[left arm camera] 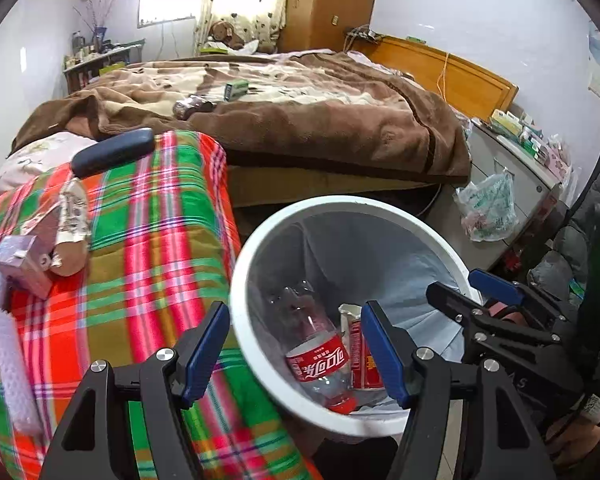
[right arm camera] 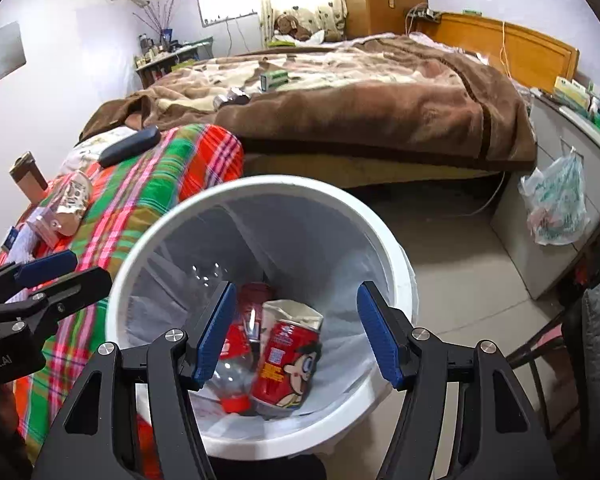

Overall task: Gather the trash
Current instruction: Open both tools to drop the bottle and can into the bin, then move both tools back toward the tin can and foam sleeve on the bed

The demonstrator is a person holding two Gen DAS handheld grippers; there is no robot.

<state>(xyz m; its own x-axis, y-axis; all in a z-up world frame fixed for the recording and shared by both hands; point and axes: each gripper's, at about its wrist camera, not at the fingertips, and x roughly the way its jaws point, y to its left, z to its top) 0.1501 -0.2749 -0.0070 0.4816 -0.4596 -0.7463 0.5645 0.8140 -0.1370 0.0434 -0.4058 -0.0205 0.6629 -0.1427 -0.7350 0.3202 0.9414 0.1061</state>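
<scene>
White plastic forms the bin (right arm camera: 384,240), which has a thin liner and stands on the floor beside the bed (right arm camera: 380,108). Inside it lie a cola bottle (left arm camera: 320,356) with a red label and cap, and a crushed red can (right arm camera: 284,364) next to it. The right gripper (right arm camera: 296,332) is above the bin mouth with its fingers (right arm camera: 216,332) spread apart and nothing between them. The left gripper (left arm camera: 296,348) is over the near rim, also with fingers wide and holding nothing. On the plaid cover (left arm camera: 152,248) lie a dark case (left arm camera: 114,151) and a snack bag (left arm camera: 70,228). A small green box (right arm camera: 275,78) sits on the brown blanket (left arm camera: 320,120).
</scene>
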